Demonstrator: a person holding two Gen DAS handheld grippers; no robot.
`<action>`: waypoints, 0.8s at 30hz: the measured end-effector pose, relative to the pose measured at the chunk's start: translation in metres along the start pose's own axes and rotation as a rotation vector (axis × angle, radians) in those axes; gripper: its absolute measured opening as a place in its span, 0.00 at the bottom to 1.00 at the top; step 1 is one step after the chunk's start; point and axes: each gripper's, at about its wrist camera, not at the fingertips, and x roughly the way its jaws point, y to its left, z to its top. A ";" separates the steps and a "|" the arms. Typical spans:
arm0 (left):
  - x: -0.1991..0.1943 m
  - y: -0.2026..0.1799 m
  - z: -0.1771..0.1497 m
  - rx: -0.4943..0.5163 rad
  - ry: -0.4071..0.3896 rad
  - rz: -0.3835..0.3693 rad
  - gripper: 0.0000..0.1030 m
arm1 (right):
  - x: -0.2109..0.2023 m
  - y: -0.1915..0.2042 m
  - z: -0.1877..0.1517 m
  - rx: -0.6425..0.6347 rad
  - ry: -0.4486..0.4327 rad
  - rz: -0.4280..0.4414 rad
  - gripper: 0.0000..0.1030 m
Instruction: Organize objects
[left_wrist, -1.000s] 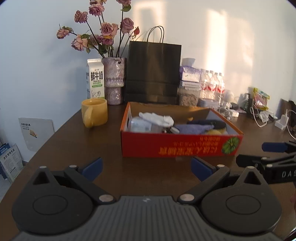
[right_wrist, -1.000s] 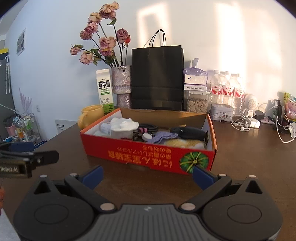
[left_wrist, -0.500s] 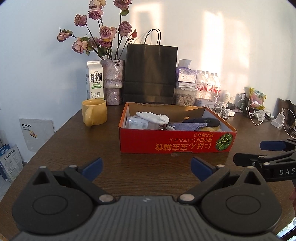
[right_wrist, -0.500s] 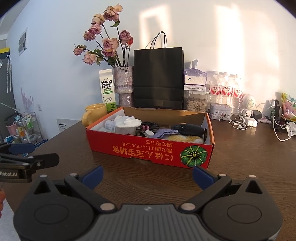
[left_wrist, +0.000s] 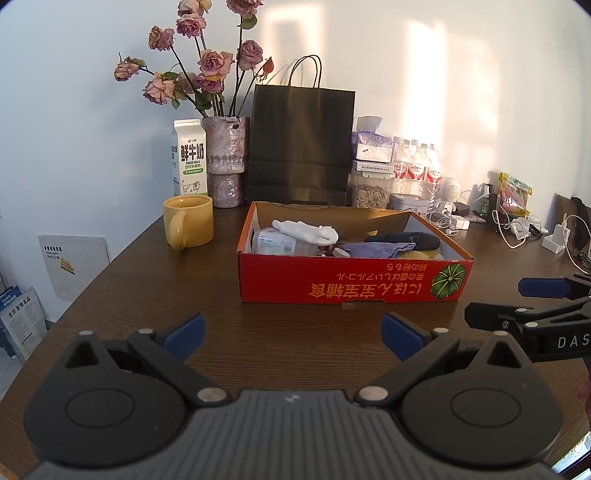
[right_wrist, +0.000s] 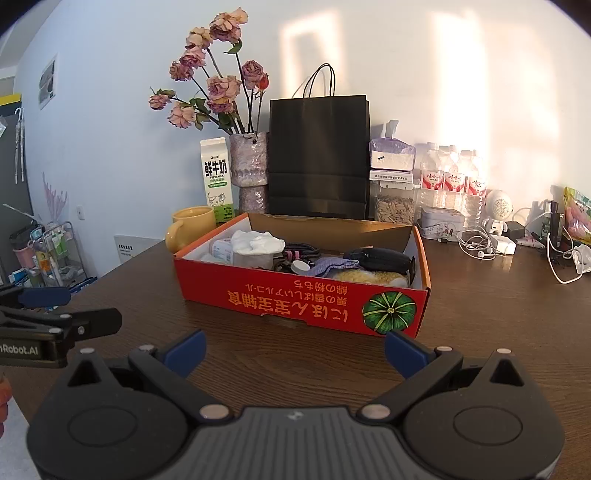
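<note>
A shallow red cardboard box (left_wrist: 351, 286) (right_wrist: 295, 299) sits mid-table and holds a white cloth (left_wrist: 306, 230) (right_wrist: 258, 242), a purple cloth (left_wrist: 376, 249) (right_wrist: 330, 266), a black pouch (left_wrist: 410, 238) (right_wrist: 380, 256), a small bottle (left_wrist: 275, 242) and dark cables (right_wrist: 301, 249). My left gripper (left_wrist: 291, 334) hangs open over the table in front of the box, nothing between its fingers. My right gripper (right_wrist: 293, 349) is open too, nearer the box's right corner. Each gripper also shows at the edge of the other's view: the right gripper (left_wrist: 496, 301) and the left gripper (right_wrist: 94, 310).
A yellow mug (left_wrist: 189, 225) (right_wrist: 190, 227), milk carton (left_wrist: 189, 157), vase of dried roses (left_wrist: 225, 162) and black paper bag (left_wrist: 301, 144) stand behind the box. Jars, water bottles (right_wrist: 450, 181), cables and chargers (right_wrist: 480, 243) crowd the back right. The table's left edge (left_wrist: 92, 284) is near.
Both grippers have drawn back from the box, which now looks smaller and farther away. Both stay open.
</note>
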 end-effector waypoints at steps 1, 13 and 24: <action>0.000 0.000 0.000 -0.001 0.001 0.001 1.00 | 0.000 0.000 0.000 0.000 0.000 0.000 1.00; 0.000 -0.002 -0.001 0.009 0.000 -0.002 1.00 | 0.000 0.001 0.000 -0.001 0.001 0.000 1.00; -0.002 -0.002 0.000 0.001 -0.005 -0.014 1.00 | 0.001 0.006 -0.001 -0.005 0.005 0.001 1.00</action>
